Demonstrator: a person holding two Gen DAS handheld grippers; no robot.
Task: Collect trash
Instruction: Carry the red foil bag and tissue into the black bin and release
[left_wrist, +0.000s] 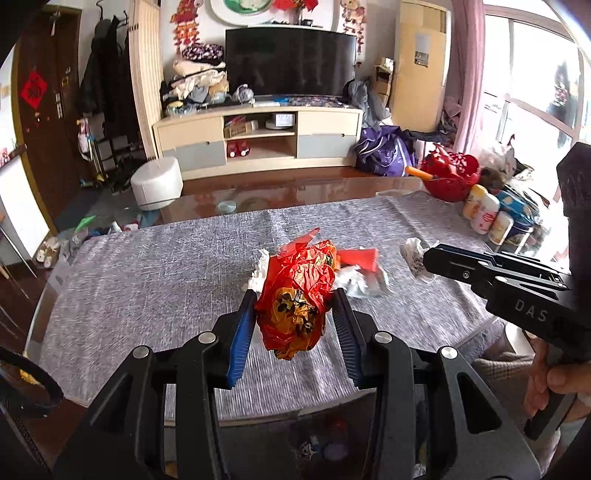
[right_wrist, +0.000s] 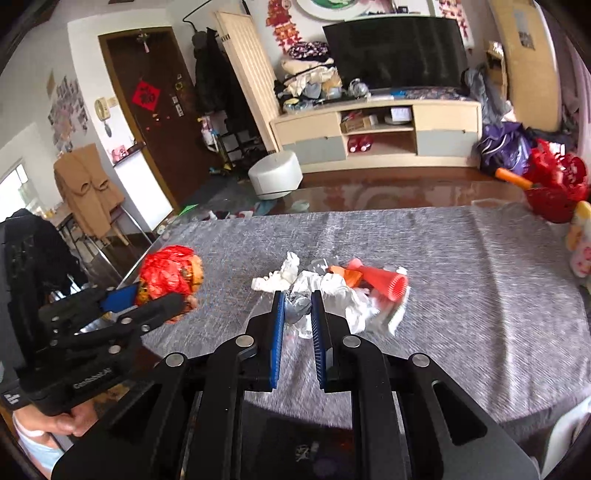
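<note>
The left claw (left_wrist: 295, 306) is clenched on a crumpled red wrapper (left_wrist: 295, 295), held clear of the grey-clothed counter (left_wrist: 147, 277) so it can be carried off. The right claw (right_wrist: 298, 306) pinches what looks like a grey tissue wad (right_wrist: 297, 308). More scraps (right_wrist: 354, 295) wait at frame centre.

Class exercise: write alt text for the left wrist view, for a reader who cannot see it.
The left gripper is shut on a crumpled red and orange plastic bag, held above a grey tablecloth. Beyond it lie white tissue scraps and a red ridged cup; the right gripper enters from the right, holding a small white wad.
</note>
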